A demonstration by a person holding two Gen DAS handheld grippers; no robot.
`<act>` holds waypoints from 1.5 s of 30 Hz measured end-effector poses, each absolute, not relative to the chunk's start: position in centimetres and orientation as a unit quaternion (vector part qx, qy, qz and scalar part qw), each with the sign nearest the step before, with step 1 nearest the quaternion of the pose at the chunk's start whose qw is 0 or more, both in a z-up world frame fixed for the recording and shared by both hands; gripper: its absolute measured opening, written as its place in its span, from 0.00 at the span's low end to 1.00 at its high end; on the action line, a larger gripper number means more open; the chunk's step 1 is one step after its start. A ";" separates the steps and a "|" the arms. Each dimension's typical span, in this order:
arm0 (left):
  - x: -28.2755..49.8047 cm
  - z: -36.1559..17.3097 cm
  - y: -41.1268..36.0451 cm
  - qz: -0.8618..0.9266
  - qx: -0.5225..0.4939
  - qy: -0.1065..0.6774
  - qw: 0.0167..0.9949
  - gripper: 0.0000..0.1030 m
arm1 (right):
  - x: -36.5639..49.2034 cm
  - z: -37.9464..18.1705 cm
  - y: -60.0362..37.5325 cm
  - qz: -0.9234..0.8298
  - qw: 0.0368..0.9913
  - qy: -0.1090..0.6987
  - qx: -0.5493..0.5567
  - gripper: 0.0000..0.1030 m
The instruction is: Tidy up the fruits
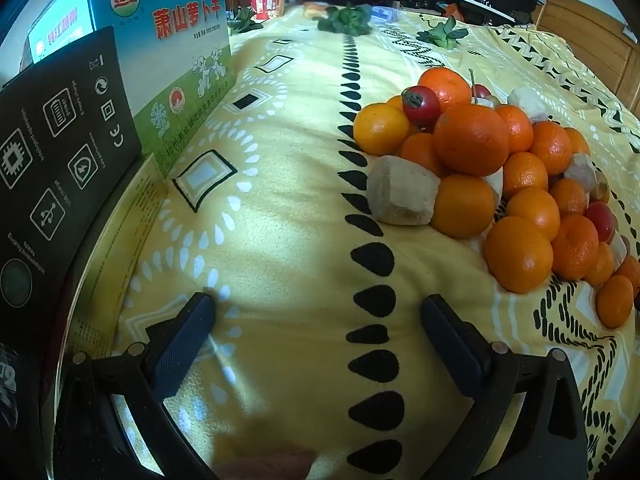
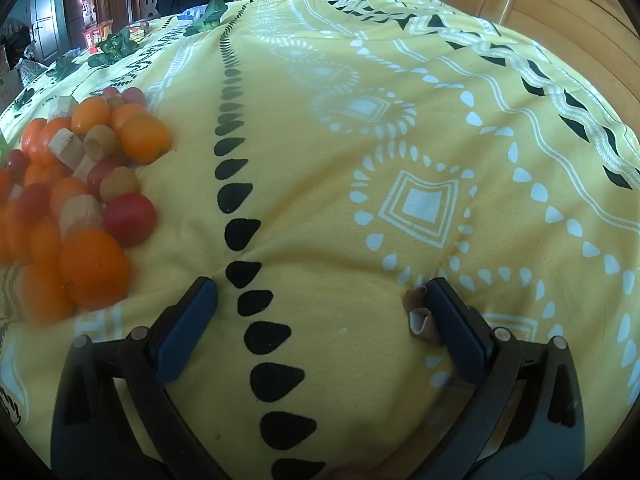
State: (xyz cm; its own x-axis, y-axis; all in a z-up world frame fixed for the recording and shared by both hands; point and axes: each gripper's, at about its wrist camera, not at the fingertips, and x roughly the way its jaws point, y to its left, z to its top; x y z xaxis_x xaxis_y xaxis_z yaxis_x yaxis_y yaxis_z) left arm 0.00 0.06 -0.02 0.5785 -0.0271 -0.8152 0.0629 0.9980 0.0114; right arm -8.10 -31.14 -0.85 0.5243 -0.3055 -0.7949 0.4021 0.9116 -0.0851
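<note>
Both hand-held grippers, left (image 1: 318, 314) and right (image 2: 322, 300), hang released over the bed (image 2: 340, 240). Sorting looks unstarted; the next move calls for reaching the fruit (image 1: 472, 140) at right of the left view.

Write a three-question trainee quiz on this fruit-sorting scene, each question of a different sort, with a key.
1. True or false: the left claw is closed on an orange.
2. Multiple choice: in the left wrist view, the pile of fruit lies (A) between the claw's fingers, (B) ahead and to the right of it, (C) inside the blue and green box.
3. Fill in: what sits at the tip of the right claw's right finger is a small piece of brown ____.

Key
1. False: both claws are open over the bare yellow blanket.
2. B
3. Tape, as far as the picture tells.
</note>
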 end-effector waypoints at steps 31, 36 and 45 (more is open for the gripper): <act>-0.3 0.1 0.0 -0.022 0.028 0.456 0.889 1.00 | -8.3 -0.8 -31.3 -0.205 0.872 0.442 0.051 1.00; -0.3 0.1 -0.1 -0.021 0.030 0.457 0.889 1.00 | -8.3 -0.8 -31.3 -0.205 0.871 0.443 0.050 1.00; -0.4 0.1 -0.2 -0.021 0.031 0.456 0.889 1.00 | -8.4 -0.7 -30.9 -0.211 0.870 0.444 0.043 1.00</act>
State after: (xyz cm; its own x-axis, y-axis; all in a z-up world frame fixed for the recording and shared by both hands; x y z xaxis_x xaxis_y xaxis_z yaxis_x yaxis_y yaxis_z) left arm -0.40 -0.22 0.08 0.5823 -0.0100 -0.8129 0.0664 0.9972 0.0353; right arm -8.40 -30.86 -0.71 0.5168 -0.3279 -0.7908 0.4047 0.9076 -0.1118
